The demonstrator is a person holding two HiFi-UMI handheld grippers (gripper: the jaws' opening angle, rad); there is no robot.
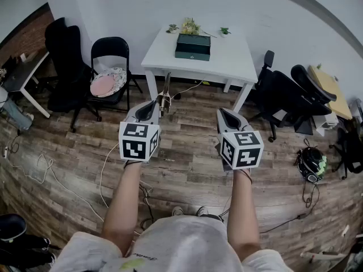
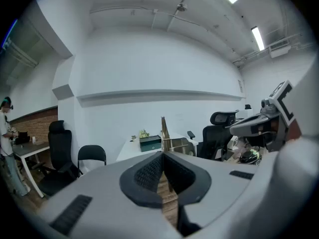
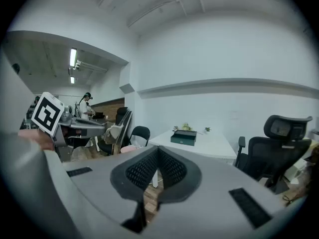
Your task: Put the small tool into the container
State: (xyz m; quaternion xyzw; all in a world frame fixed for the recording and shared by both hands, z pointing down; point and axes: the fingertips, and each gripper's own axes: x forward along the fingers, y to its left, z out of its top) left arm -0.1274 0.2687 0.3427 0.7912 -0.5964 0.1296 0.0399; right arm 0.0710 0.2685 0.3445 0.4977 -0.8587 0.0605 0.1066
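A small metal tool [image 1: 164, 98] sticks forward out of my left gripper [image 1: 154, 109], which is shut on it above the wooden floor. The left gripper view shows the tool [image 2: 166, 139] rising from the closed pads [image 2: 149, 171]. The container, a dark green box [image 1: 193, 46], lies closed on the white table [image 1: 227, 61] ahead, well beyond both grippers; it also shows as the box [image 2: 150, 143] and the box [image 3: 183, 137]. My right gripper [image 1: 224, 114] is level with the left one, its jaws shut with nothing between them.
Small plants [image 1: 190, 25] stand behind the box. A black folding chair [image 1: 109, 75] with a pink cushion is left of the table, and black office chairs [image 1: 292, 95] are to its right. Cables [image 1: 45, 169] trail over the floor. A person [image 2: 6, 133] stands far left.
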